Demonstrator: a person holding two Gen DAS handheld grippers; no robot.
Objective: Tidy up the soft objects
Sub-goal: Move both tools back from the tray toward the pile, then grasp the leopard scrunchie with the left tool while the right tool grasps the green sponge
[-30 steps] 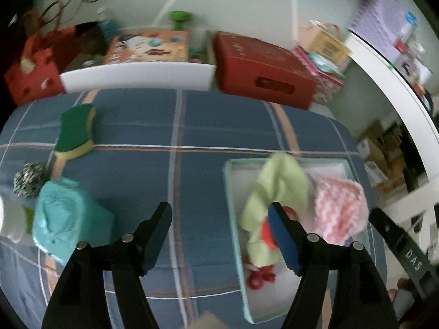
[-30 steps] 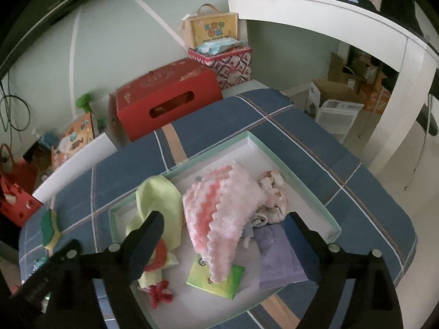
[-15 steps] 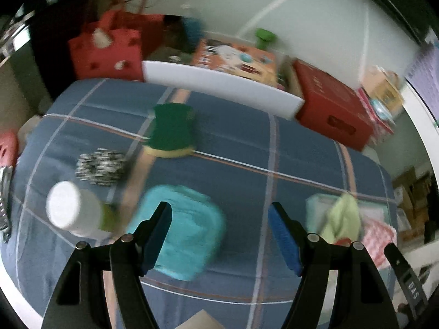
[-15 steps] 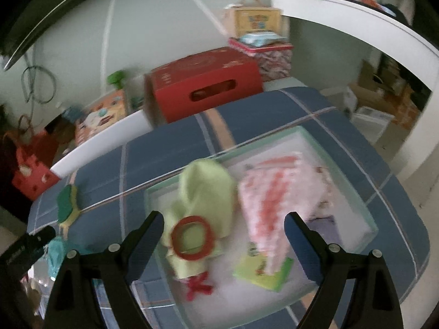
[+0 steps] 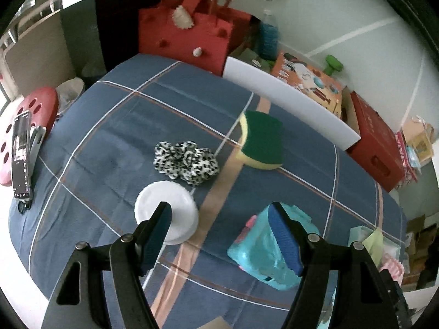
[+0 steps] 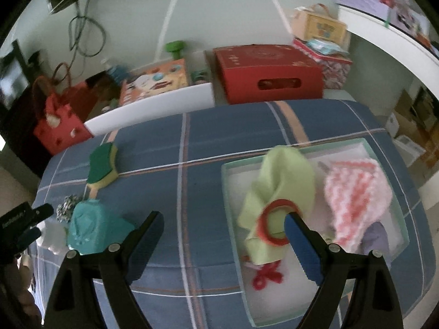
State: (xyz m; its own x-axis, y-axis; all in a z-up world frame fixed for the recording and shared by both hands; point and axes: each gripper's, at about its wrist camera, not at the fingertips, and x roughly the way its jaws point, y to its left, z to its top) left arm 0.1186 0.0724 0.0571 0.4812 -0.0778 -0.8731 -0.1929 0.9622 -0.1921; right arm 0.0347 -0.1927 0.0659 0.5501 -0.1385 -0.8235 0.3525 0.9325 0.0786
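Note:
On the blue plaid table a leopard-print scrunchie (image 5: 186, 161), a green and yellow sponge (image 5: 262, 144) and a teal soft pouch (image 5: 263, 252) lie loose. My left gripper (image 5: 219, 227) is open and empty above the table, between a white lidded jar (image 5: 166, 211) and the pouch. In the right wrist view a pale green tray (image 6: 227, 170) holds a lime cloth (image 6: 282, 181), a red ring (image 6: 271, 224), a pink knitted piece (image 6: 356, 192) and a red bow (image 6: 266, 274). My right gripper (image 6: 222, 235) is open and empty over the tray's left edge.
A red felt bag (image 5: 186, 33), a white board (image 5: 288, 93), an orange box (image 5: 307, 76) and a red carton (image 5: 376, 145) stand beyond the table's far edge. A phone (image 5: 20, 153) leans by a red stool (image 5: 38, 107) at the left.
My left gripper swung left, from over the tray to the jar, scrunchie and pouch. My right gripper also shifted left, so the tray now sits to its right.

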